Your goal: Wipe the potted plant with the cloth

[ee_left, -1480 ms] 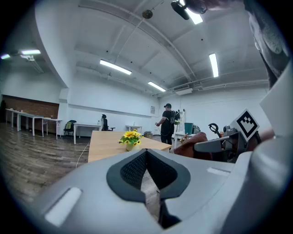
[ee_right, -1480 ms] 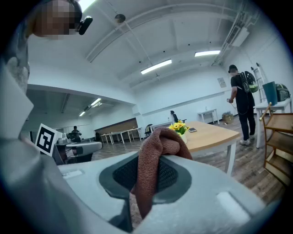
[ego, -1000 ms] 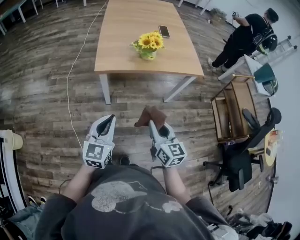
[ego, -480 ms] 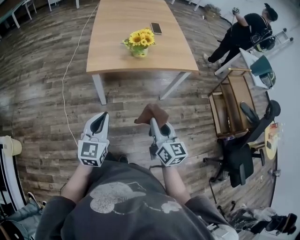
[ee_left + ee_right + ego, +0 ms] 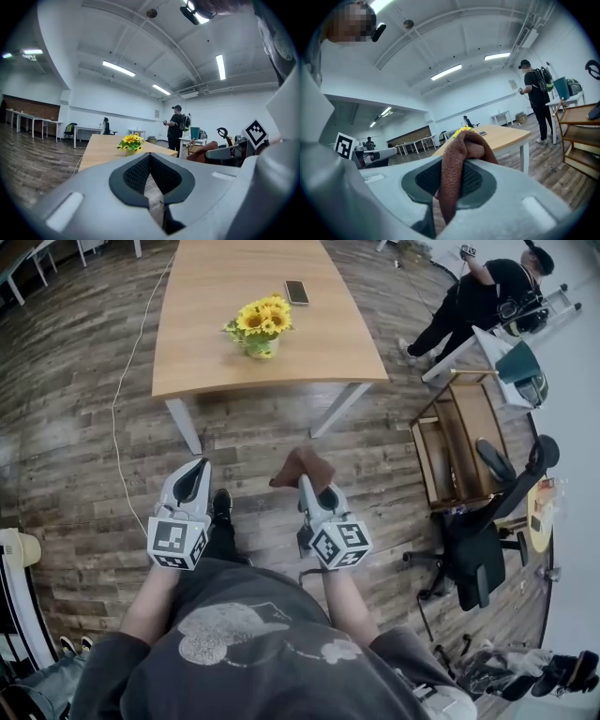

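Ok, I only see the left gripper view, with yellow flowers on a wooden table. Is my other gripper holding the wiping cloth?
Observer: Yes, the right gripper is shut on a fuzzy brown cloth, bunched above its jaws.
Operator: Is anything else on that table?
Observer: A flat dark phone lies beyond the yellow sunflower pot on the light wooden table.
Operator: Are we there yet?
Observer: No, the head view shows plank floor between the left gripper and the table.

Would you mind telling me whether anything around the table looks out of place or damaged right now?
Nothing looks spilled or damaged: the potted plant stands upright on the table, with a phone lying flat beyond it. The only oddity is a white cable trailing loose across the floor left of the table in the head view.
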A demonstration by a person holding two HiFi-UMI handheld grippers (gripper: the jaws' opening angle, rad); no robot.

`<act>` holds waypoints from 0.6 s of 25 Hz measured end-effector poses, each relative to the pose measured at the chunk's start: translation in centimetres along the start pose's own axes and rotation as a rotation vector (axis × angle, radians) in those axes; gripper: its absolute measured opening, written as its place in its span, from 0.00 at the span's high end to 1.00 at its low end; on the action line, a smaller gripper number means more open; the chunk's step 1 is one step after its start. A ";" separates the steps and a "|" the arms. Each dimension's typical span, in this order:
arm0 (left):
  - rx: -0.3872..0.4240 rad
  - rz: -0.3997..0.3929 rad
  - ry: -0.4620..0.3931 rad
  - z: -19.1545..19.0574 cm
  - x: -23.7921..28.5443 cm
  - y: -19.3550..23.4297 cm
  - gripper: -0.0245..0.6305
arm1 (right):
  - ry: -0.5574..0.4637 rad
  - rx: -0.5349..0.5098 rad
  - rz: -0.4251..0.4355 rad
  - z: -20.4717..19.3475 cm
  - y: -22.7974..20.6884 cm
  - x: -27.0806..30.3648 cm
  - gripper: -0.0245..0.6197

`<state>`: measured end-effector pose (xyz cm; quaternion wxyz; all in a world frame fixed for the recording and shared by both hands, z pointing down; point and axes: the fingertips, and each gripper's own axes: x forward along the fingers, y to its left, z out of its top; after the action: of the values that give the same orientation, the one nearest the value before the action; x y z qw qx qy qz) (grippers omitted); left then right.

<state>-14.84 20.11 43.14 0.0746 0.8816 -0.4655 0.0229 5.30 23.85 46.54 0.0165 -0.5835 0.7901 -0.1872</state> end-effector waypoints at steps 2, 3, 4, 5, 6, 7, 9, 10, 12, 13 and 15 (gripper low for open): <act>-0.015 -0.008 0.011 -0.3 1.8 0.6 0.93 | -0.005 0.002 -0.013 0.6 -0.8 1.1 0.88; -0.019 -0.015 0.016 -0.3 2.8 0.8 0.93 | -0.005 0.001 -0.019 0.9 -1.3 1.7 0.88; -0.020 -0.025 0.019 -0.3 3.9 1.0 0.93 | -0.004 -0.003 -0.026 1.2 -1.8 2.2 0.88; -0.019 -0.035 0.022 -0.2 5.0 1.3 0.93 | -0.001 -0.008 -0.034 1.5 -2.3 2.9 0.88; -0.016 -0.045 0.025 -0.1 6.2 1.6 0.93 | 0.001 -0.010 -0.044 1.7 -2.9 3.6 0.88; -0.014 -0.054 0.028 0.0 7.5 2.0 0.93 | 0.003 -0.009 -0.056 2.0 -3.5 4.4 0.88; -0.015 -0.069 0.035 0.3 10.0 2.8 0.93 | 0.007 -0.001 -0.076 2.7 -4.7 6.1 0.88; -0.016 -0.077 0.038 0.5 11.2 3.1 0.93 | 0.010 0.003 -0.084 3.0 -5.3 6.8 0.88; -0.014 -0.092 0.043 0.8 13.2 3.7 0.93 | 0.012 0.010 -0.099 3.7 -6.4 8.4 0.88; -0.013 -0.098 0.047 0.9 14.2 4.1 0.93 | 0.010 0.014 -0.107 4.0 -6.9 9.2 0.88; -0.013 -0.108 0.059 0.9 15.8 4.8 0.93 | 0.003 0.020 -0.116 4.7 -7.7 10.9 0.88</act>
<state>-9.83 4.38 44.55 0.0950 0.9038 -0.4151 0.0419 10.04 10.52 46.65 0.0101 -0.6277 0.7532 -0.1965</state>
